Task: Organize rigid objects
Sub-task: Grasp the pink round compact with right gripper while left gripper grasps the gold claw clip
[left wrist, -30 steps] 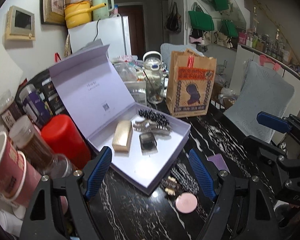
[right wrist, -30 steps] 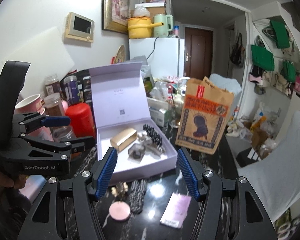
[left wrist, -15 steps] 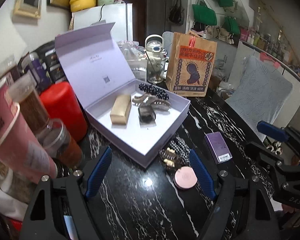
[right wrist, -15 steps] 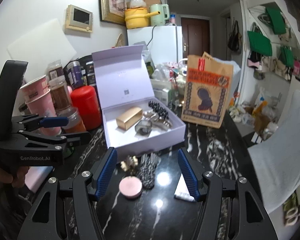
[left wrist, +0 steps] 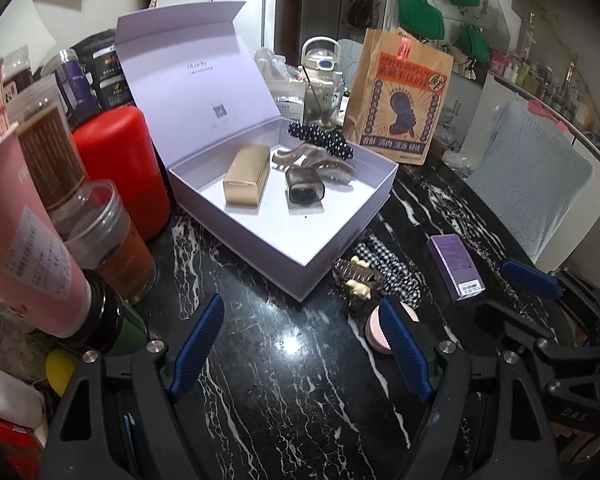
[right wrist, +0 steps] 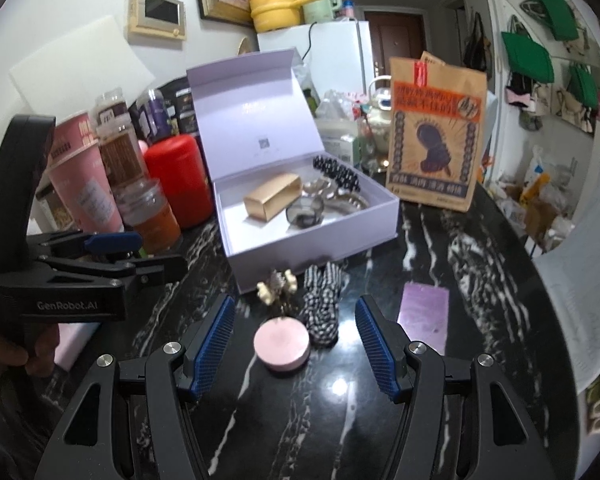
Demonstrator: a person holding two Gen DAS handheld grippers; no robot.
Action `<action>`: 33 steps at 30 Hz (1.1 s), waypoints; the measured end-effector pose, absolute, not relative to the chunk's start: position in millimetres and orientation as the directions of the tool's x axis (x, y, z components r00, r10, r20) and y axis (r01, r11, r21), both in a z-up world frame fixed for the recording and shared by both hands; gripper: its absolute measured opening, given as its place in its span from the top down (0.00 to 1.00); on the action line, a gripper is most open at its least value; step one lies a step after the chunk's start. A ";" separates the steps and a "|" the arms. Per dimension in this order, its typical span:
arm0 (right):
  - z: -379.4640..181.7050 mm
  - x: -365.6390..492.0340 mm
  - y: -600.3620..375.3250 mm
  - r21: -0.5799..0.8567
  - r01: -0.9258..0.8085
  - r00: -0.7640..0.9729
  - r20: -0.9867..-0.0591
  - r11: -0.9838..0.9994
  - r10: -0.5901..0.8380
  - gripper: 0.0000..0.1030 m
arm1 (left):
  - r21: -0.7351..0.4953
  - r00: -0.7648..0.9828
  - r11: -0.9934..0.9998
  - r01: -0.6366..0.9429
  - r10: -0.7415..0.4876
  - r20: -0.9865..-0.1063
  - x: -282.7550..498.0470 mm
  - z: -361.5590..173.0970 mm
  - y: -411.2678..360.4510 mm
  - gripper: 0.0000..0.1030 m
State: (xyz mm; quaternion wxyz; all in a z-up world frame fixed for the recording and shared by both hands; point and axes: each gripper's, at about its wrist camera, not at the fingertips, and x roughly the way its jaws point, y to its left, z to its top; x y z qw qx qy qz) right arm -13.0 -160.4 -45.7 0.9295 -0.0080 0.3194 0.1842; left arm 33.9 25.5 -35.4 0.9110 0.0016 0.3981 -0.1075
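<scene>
In the left wrist view we had drawn back from the lavender box (left wrist: 342,216) since a second before, so the loose items came into sight; the left gripper (left wrist: 300,344) hung wide open and empty over bare marble (left wrist: 284,400). The pink compact (left wrist: 374,334) sat just beside its right finger, the purple carton (left wrist: 456,266) further right — cups crowded our left edge.

In the right wrist view the right gripper (right wrist: 294,342), also spread and empty, now framed the pink compact (right wrist: 282,344), with the checkered clip (right wrist: 320,308) touching it — likely our next pick. Open tabletop (right wrist: 300,420) lay in front.
</scene>
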 end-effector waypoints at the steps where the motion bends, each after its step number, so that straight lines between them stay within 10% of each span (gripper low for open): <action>1: -50.4 -11.3 -159.6 0.105 -0.349 0.724 -0.601 0.931 0.339 0.39 | -0.084 0.661 0.976 0.199 -0.197 -0.724 33.9 -37.7 26.2 0.23; 33: -121.3 21.2 -129.4 0.085 -0.390 0.583 -0.748 0.917 0.317 0.51 | -0.122 0.602 0.960 0.254 -0.255 -0.756 64.0 -70.8 22.6 0.23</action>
